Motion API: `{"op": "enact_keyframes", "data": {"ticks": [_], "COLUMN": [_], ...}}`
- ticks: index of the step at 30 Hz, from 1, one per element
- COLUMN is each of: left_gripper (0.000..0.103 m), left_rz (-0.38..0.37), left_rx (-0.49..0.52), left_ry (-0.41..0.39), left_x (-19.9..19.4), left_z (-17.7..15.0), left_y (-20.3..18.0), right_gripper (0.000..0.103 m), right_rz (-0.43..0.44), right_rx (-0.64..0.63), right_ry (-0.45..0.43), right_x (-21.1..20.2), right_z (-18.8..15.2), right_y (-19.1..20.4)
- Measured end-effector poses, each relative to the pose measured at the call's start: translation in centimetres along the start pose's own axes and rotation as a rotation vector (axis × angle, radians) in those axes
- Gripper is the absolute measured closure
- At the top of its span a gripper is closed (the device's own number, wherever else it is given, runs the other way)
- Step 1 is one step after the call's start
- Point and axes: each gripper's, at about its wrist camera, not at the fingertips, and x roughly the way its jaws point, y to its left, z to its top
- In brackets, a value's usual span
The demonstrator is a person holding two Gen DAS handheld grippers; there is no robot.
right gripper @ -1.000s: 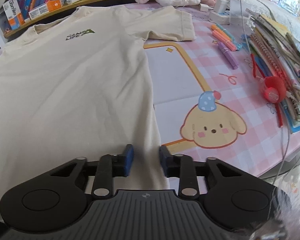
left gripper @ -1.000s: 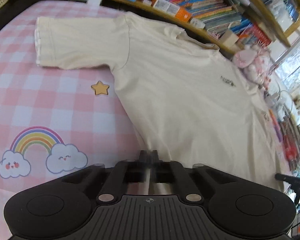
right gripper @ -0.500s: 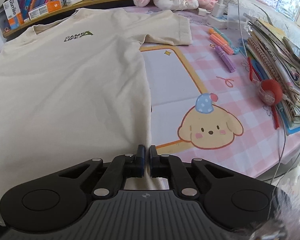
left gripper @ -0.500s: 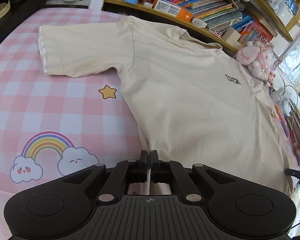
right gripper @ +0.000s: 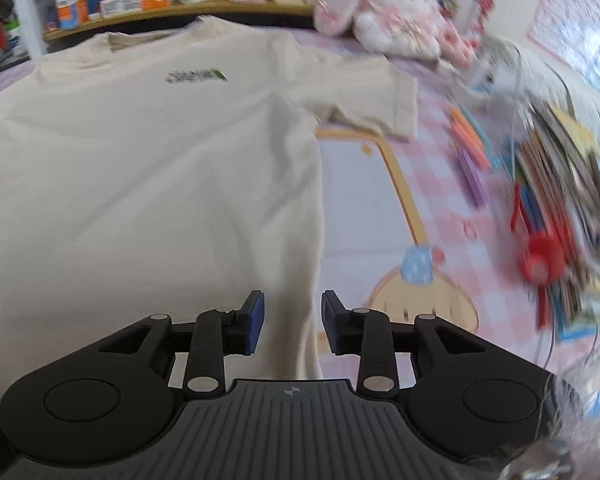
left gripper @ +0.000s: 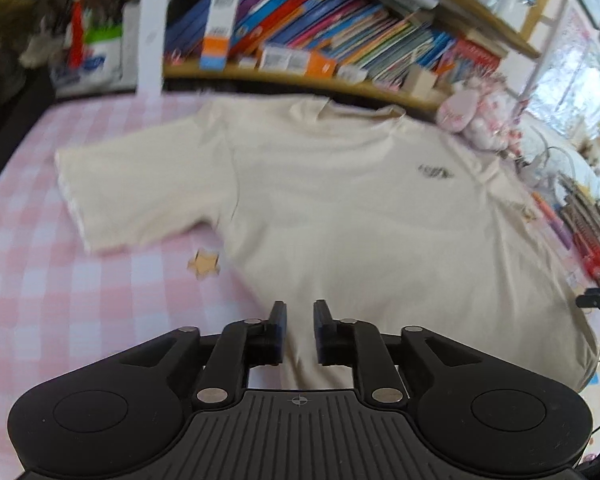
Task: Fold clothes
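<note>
Cream cotton filled most of both views: a short-sleeved T-shirt (left gripper: 360, 216) lay face up and spread flat on a pink-and-white checked table cover (left gripper: 40, 280), its collar toward twelve o'clock and its hem toward six.

Seen from the left wrist, the left sleeve (left gripper: 140, 188) stretched out toward nine o'clock, and a small yellow star (left gripper: 205, 264) printed on the cover sat just below it, beside the shirt's side seam. The left gripper (left gripper: 299, 314) was levelled low over the hem at six o'clock, pointing up the shirt toward the collar, its two fingers parted with bare cloth showing between them and nothing held. A bookshelf (left gripper: 320, 32) packed with coloured spines ran along twelve o'clock. At three o'clock a dark tip, probably the other gripper, edged into view past the shirt's far side.

From the right wrist, the small chest logo (right gripper: 196, 76) sat toward eleven o'clock and the right sleeve (right gripper: 376, 96) reached toward one o'clock. The right gripper (right gripper: 291, 306) hovered at six o'clock over the shirt's right side edge near the hem, blue-padded fingers (right gripper: 254, 320) spread apart and empty; the seam ran up between them. A cartoon puppy print (right gripper: 420, 300) lay just right of the gripper. A pink plush toy (right gripper: 384, 12) rested at one o'clock, and blurred pens and stacked books (right gripper: 560, 200) crowded three o'clock.
</note>
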Motion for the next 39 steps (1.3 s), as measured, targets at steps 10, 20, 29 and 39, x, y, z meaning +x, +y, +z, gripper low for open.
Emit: {"op": "enact_keyframes", "data": {"ticks": [10,20,29,39], "left_gripper": [0.080,0.080,0.080,0.085], "left_rz": [-0.021,0.009,0.088,0.072], "left_rx": [0.091,0.138,0.190,0.185], "left_ry": [-0.049,-0.084,-0.039,0.082], "left_x": [1.0,7.3,16.7,25.3], "left_z": [3.8,10.9,17.9,22.1], "left_y": [-2.3,-5.0,-5.5,-3.3], "right_gripper": [0.067,0.066,0.060,0.059], "right_rz": [0.085,0.229,0.248,0.258], "right_rx": [-0.180,-0.414,-0.563,-0.651], "right_ry": [-0.079,-0.149,-0.220,-0.153], "right_x": [1.3,8.0,16.5,23.9], "right_z": [6.9,17.7,28.7,35.5], "right_y": [2.8,5.8,8.6,10.5]}}
